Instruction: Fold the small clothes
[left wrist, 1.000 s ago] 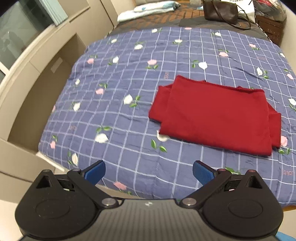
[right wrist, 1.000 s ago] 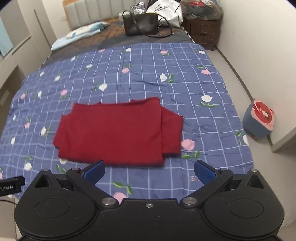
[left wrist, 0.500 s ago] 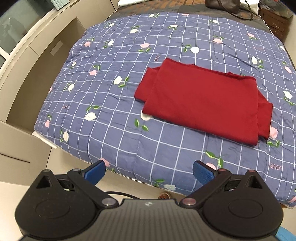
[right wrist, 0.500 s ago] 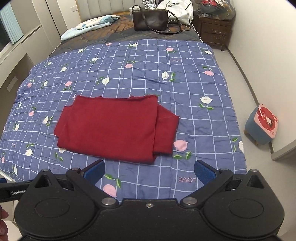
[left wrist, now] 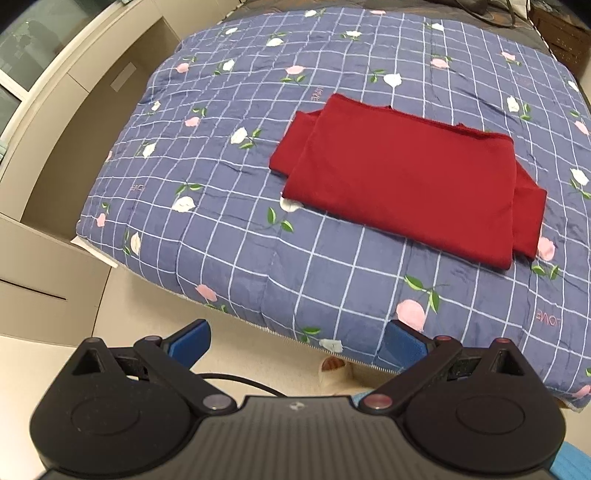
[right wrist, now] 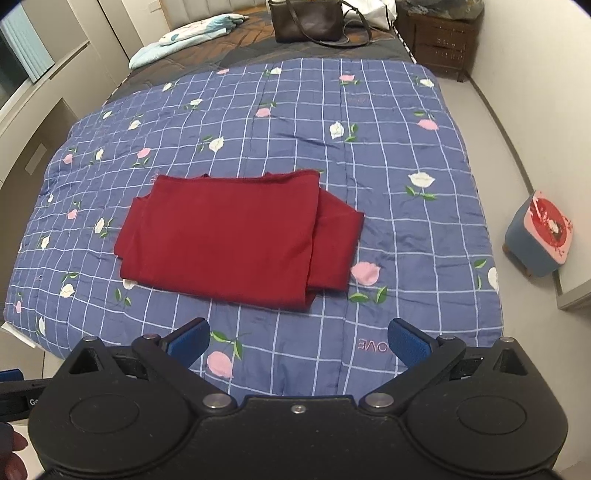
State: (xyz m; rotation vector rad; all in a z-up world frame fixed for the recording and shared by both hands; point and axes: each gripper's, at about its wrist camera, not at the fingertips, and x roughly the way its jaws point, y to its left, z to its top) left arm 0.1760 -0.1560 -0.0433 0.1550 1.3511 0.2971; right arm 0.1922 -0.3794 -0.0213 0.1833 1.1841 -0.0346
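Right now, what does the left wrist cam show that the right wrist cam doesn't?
Only the left wrist view: a black cable on the pale floor under the bed's near edge, and the dark window pane at far left.

Only the right wrist view: the small blue stool with a red and pink top, the brown leather handbag, the light blue pillow, and fingertips at the lower left corner.

Both: the folded dark red garment lying flat on the blue checked floral quilt, with the left gripper and right gripper open, empty and clear of it.
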